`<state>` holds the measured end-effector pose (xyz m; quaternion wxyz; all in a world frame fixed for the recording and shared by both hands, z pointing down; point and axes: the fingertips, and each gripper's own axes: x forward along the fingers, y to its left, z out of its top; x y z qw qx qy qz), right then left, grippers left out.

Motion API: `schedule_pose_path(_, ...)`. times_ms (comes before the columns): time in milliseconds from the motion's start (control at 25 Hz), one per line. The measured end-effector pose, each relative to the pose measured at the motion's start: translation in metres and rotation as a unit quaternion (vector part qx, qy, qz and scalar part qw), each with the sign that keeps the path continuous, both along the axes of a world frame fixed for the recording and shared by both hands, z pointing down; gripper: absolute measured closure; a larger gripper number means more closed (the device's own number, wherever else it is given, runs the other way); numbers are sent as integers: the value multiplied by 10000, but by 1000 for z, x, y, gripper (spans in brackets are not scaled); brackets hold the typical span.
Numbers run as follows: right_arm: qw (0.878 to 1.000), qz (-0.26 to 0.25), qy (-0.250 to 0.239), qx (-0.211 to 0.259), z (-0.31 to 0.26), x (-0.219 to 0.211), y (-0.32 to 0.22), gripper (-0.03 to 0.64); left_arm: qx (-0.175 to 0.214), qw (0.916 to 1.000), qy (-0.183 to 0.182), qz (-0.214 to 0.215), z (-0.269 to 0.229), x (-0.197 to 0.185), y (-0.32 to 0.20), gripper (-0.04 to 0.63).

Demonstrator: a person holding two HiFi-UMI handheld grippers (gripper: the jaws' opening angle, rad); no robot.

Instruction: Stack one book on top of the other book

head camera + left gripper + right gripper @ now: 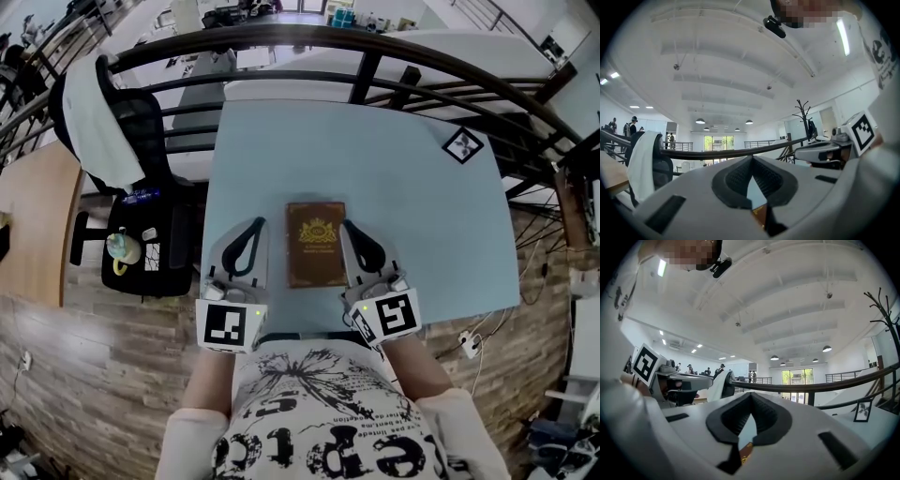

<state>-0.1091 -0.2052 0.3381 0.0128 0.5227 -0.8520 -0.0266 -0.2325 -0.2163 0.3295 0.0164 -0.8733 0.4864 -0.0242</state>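
Book [316, 243], brown with a gold emblem on its cover, lay flat near the middle of the pale blue table [422, 216], closer to the near edge. Only 1 cover showed from above, so I could not tell whether the second book sat squarely under it or was out of view.

The left gripper [256, 223] lay just beside the book's left edge and the right gripper [348, 225] just beside its right edge. Both pointed toward the far side, with their jaws pressed together and nothing held between them.

If 2 books were there, the stack looked finished. The sound move would be to draw both grippers straight back toward the near edge without brushing the sides. Any overhang could be squared by pressing the closed jaws evenly against both edges at once, so the top book would not twist.

No container stood on the table, only a square marker card [462, 144] at its far right corner. What looked like a cup [120, 249] sat on the black chair [155, 244] to the left. Its contents could not be made out.
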Motion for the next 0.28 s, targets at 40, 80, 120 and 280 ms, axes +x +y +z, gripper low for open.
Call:
schedule_pose_path(40,10000,-10,4,-16,2,-1,1,624,-7,10000,1,-20,1,-1,1,585)
schedule_pose_path(80,10000,-21,7,-29,3,-3,2,624,-20,10000,8,-41,1,-2,2,586)
schedule_pose_path(120,10000,-34,9,-38,4,-5,3,624,-34,10000,17,-61,2,-4,4,584)
schedule_pose_path(280,10000,-79,16,-52,5,-11,8,624,-73,9999,39,-119,3,-10,9,585)
